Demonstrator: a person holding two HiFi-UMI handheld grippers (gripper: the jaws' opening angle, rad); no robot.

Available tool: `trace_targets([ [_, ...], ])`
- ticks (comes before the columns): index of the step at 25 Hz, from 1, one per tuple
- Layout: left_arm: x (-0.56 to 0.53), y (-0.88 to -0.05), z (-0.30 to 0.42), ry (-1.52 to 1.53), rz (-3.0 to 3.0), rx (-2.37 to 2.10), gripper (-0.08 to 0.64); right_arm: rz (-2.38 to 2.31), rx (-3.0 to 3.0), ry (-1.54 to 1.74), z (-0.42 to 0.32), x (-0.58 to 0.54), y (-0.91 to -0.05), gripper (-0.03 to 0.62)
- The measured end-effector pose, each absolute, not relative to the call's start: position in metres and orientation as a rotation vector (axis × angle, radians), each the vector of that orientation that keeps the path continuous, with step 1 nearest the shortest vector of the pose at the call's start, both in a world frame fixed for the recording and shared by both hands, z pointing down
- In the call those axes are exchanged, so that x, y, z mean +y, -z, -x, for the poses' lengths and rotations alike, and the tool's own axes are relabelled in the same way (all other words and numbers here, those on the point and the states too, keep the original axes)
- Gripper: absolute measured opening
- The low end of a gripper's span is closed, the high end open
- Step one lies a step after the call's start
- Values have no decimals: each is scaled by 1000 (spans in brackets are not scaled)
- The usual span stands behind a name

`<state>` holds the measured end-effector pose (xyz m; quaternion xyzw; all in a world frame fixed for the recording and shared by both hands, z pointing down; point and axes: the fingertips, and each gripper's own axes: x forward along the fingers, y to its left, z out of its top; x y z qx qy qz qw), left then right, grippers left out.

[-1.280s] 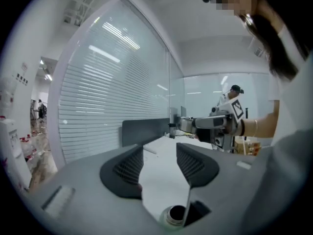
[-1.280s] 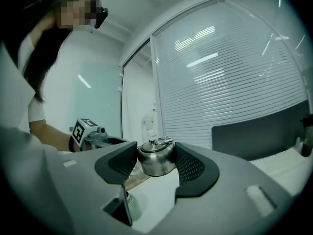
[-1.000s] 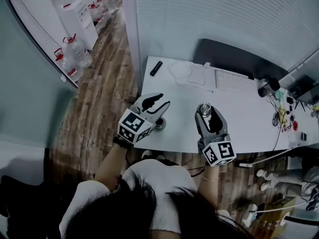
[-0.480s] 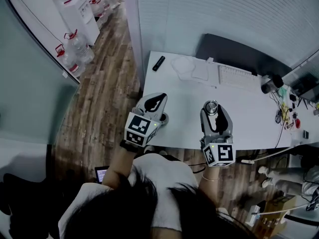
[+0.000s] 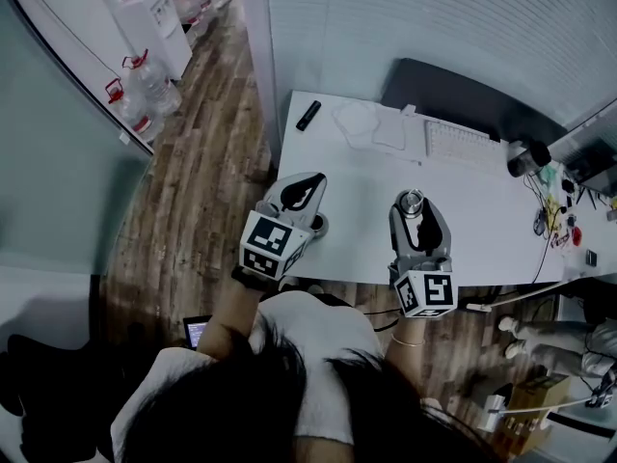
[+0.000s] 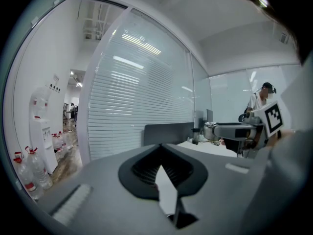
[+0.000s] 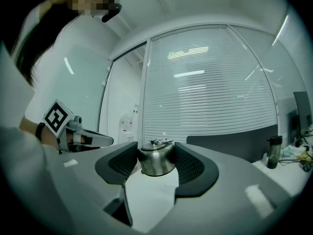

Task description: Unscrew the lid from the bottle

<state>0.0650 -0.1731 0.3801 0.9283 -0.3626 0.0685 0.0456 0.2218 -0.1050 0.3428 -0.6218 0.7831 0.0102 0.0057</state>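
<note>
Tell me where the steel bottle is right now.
The steel bottle is upright at the near edge of the white table, right of centre in the head view, held between the jaws of the right gripper.

On my feed both handsets share one build. The left gripper [image 5: 312, 183] and the right gripper [image 5: 415, 210] have smooth pale-grey shells, and each is capped at the rear by a white marker cube [image 5: 273, 246] printed with black squares. In the left gripper view the pads [image 6: 146, 168] are black and finely ribbed, set in a rounded dark recess, and a small white tab [image 6: 237, 168] sits on the shell. The right gripper's pads [image 7: 190, 165] look the same. The person wears a white short-sleeved top [image 5: 308, 340] and has dark hair [image 5: 241, 403]. A dark band [image 5: 253, 278] circles the left wrist; it may be a watch, but I can't make it out.
</note>
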Motion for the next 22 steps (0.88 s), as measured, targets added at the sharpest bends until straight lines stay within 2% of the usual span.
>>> trace_targets([
  [22, -180, -387, -57, -208, -2816, -1123, 58, 1920, 2492, 35, -219, -113, -354, 235],
])
